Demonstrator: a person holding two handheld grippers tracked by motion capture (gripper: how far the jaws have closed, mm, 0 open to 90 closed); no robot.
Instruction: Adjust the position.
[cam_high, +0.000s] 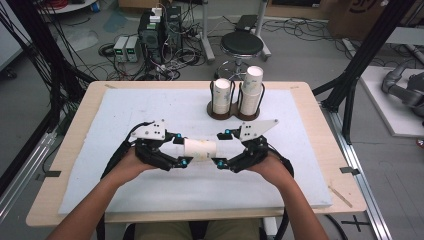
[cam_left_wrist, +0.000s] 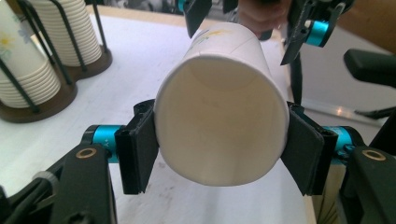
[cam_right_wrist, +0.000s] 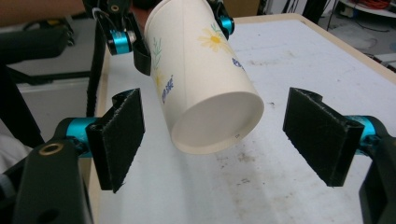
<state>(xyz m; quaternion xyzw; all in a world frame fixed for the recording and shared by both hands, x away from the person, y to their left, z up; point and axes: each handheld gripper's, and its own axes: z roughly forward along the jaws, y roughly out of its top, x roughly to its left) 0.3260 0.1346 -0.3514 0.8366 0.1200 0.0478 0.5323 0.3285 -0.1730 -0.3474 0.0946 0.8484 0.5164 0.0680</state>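
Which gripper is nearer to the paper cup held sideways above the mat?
Left. The left gripper is clamped on the paper cup at its wide end; the right gripper stands open at the cup's base, its pads clear of it.

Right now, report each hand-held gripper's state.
Left hand-held gripper: closed on the paper cup.
Right hand-held gripper: open, pads clear of the cup.

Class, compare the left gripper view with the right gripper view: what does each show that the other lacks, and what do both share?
Left gripper view alone: the cup's open mouth, the left hand-held gripper clamping the paper cup, and two cup stacks in a holder.
Right gripper view alone: the cup's flower print and closed base, with the right hand-held gripper open, pads clear of it.
Both: the cup and the white table mat.
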